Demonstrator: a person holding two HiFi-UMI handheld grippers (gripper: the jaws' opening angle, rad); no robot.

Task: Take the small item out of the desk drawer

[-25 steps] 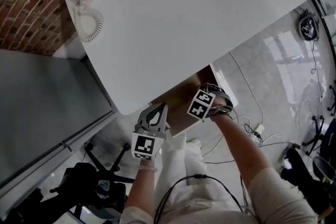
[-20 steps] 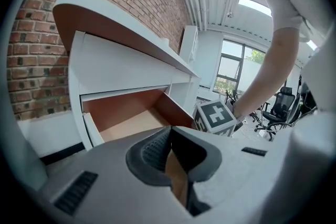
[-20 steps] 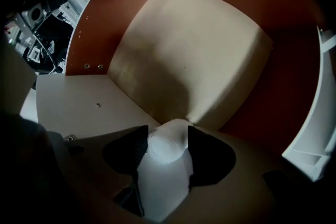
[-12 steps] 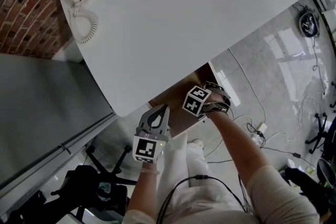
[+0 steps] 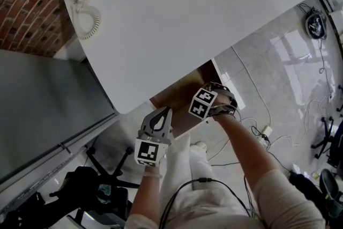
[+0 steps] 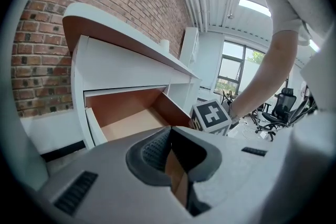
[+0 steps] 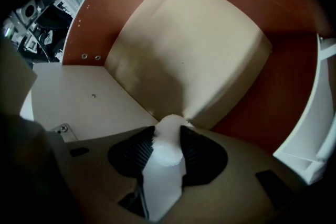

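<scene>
Right tongs (image 7: 169,129) are down inside the open drawer (image 7: 194,34) and the jaws are closing now, with the small white thing (image 7: 166,165) right between the ribbed pads, which look to be touching it on both sides. It sits at the near edge of the pale drawer floor, close to the brown side wall. Squeeze gently and evenly, because it looks soft and could squash or slip out sideways. Let the grip settle before you lift, then come straight up and back so you clear the drawer's front edge and the underside of the desk (image 5: 187,19). Your left tongs (image 6: 169,136) hang outside in front of the drawer, jaws drawn together with nothing in them, so they are well out of the way. As for the thing itself: white, with a rounded, fuzzy-looking top and a smoother flat strip running down between the jaws; what it actually is, I can't tell from here
</scene>
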